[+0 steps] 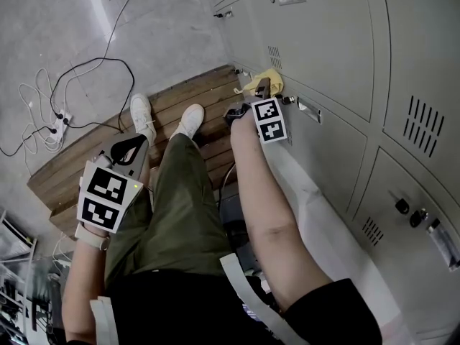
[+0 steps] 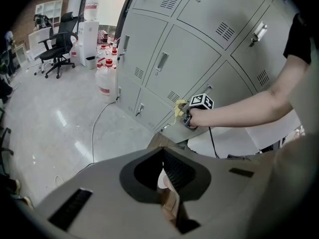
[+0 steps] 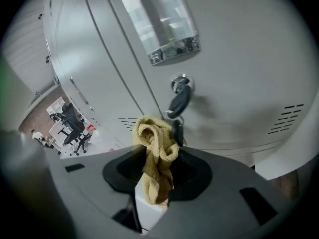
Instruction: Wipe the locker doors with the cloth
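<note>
Right gripper view shows the right gripper (image 3: 158, 180) pinching a bunched yellow cloth (image 3: 155, 148). The cloth's free end stands up right at the grey locker door (image 3: 239, 63), just below a key (image 3: 178, 102) in the lock and a metal handle (image 3: 167, 31). In the head view the cloth sits low on the lockers, above a wooden platform (image 1: 188, 99). The left gripper (image 2: 167, 183) hangs beside the person's left leg, its claw pressed together on nothing.

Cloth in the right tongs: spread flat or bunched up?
Bunched. The yellow cloth sits wadded in folds between the right tongs, poking out toward the locker door.
</note>
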Tool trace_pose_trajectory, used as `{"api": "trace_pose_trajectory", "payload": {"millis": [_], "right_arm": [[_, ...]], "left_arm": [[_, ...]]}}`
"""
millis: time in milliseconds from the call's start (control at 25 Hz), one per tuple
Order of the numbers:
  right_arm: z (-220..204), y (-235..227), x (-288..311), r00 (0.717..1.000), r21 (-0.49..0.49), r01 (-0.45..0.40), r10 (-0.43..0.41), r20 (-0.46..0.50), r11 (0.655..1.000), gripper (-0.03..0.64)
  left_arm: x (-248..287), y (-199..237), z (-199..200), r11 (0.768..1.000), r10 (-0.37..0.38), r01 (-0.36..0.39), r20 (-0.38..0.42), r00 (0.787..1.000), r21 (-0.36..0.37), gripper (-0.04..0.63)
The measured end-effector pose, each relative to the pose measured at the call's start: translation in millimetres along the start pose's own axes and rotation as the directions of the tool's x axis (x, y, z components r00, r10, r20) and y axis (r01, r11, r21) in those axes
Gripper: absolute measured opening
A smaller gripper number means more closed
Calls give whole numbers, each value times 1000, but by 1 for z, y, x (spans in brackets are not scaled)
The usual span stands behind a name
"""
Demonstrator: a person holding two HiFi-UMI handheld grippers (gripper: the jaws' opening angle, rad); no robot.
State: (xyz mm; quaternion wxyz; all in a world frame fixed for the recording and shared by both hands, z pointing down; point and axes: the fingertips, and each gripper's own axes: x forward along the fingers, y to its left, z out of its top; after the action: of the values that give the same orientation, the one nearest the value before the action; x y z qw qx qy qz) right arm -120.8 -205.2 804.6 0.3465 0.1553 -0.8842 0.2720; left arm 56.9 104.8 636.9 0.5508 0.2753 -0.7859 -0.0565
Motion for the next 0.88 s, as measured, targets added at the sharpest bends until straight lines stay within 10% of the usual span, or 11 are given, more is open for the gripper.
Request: {"api": "trace_pose_trajectory", "payload": {"millis": [880], "right_arm": [[23, -40, -30, 1000, -237, 6, -3, 13, 972, 137]], "left_arm": [[5, -20, -10, 999, -30, 30, -9, 1000, 30, 9]]}}
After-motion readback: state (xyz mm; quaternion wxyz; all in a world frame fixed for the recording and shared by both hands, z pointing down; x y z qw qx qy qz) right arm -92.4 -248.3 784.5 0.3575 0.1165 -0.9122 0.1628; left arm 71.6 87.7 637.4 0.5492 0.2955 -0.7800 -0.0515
